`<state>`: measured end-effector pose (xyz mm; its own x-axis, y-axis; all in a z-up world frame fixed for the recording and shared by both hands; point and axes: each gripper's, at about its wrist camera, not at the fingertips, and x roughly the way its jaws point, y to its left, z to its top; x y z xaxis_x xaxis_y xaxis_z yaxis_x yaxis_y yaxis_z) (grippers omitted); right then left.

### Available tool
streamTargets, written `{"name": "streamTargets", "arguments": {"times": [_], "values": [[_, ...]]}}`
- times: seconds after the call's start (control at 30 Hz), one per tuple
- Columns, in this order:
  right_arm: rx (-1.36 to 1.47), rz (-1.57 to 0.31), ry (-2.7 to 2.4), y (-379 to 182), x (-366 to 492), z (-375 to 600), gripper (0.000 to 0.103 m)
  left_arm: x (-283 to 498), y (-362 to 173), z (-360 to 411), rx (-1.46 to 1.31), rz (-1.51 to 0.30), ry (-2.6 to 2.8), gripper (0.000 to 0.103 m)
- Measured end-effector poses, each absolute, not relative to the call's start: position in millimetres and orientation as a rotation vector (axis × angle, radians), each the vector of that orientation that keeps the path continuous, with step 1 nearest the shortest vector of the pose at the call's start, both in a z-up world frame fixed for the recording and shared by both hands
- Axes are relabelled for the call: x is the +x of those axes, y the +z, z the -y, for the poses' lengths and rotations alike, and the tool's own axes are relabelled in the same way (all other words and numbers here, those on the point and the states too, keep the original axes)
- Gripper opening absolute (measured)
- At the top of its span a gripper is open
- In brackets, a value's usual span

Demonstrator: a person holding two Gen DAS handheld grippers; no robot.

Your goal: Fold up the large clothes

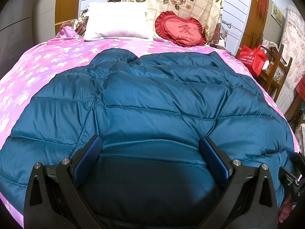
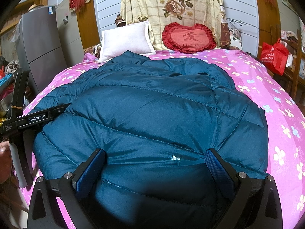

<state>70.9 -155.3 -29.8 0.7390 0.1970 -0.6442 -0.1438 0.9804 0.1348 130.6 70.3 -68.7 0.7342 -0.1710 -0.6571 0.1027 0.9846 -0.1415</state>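
Two open grippers — left (image 1: 150, 145), right (image 2: 155, 157) — over one teal jacket (image 1: 152, 99).

Jacket (image 1: 152, 99) spread on bed (image 1: 38, 66); pillow (image 1: 116, 21) and heart cushion (image 1: 181, 30) behind it, side by side; bag (image 1: 251, 57) right of bed.

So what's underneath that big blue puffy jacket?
The teal jacket lies on a pink flowered bedsheet, which shows all around it. Whatever sits directly beneath the jacket is covered and cannot be seen.
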Motion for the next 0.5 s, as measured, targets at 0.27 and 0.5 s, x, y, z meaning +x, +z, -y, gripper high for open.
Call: {"name": "streamTargets", "arguments": {"times": [0.27,0.5], "values": [[0.074,-0.715,0.185,-29.8,70.7,154.6,0.103,130.8,-68.3,-69.8,-0.101,-0.731,-0.150,0.103],[0.080,-0.715,0.188,-29.6,70.8,154.5,0.103,131.8,-67.9,-68.3,-0.085,-0.738,-0.148,0.103]]}}
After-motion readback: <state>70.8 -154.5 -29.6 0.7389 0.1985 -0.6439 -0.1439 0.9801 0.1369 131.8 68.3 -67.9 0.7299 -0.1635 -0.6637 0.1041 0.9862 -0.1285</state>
